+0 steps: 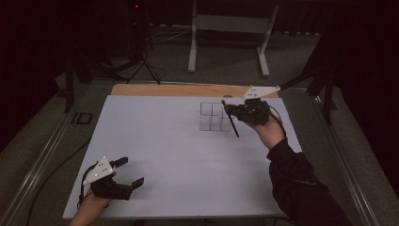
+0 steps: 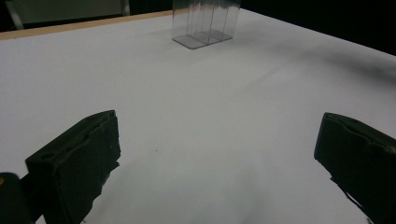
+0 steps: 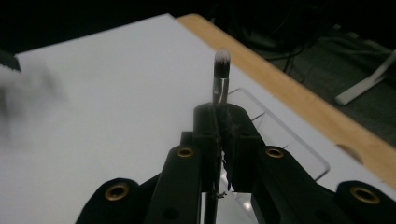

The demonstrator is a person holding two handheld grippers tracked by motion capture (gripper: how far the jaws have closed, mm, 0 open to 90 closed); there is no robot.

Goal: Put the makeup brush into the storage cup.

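- The left tongs point(image 1: 128, 172) lie nearest the camera, by the near left corner of the counter point(image 1: 164, 155); the jaws are spread wide and nothing is held between them, as the left gripper view confirms with bare white surface between the two black jaws.
- The left tongs are rested low over the counter, well apart from everything else on it.
- The right tongs point(image 1: 229, 110) are held above the far right part of the counter, the jaws closed tight on a slim makeup brush point(image 3: 220, 74).
- In the right gripper view the brush is clamped at its handle, with the pale bristle tip point(image 3: 222, 57) pointing away beyond the jaws; in the high view the dark handle is seen slanting down toward the near edge.
- A clear plastic organiser point(image 1: 214, 117) with several upright compartments stands near the far edge, right of centre, just beside and partly under the right tongs.
- The step in hand is judged to be the carrying of the brush to the organiser for insertion; no contact between brush and organiser can be made out.
- For the next move the brush would have to be turned upright, lined up over one compartment, lowered inside and only then released; which compartment is meant cannot be told.
- The clear walls are hard to see, so a catch on a rim is a risk.
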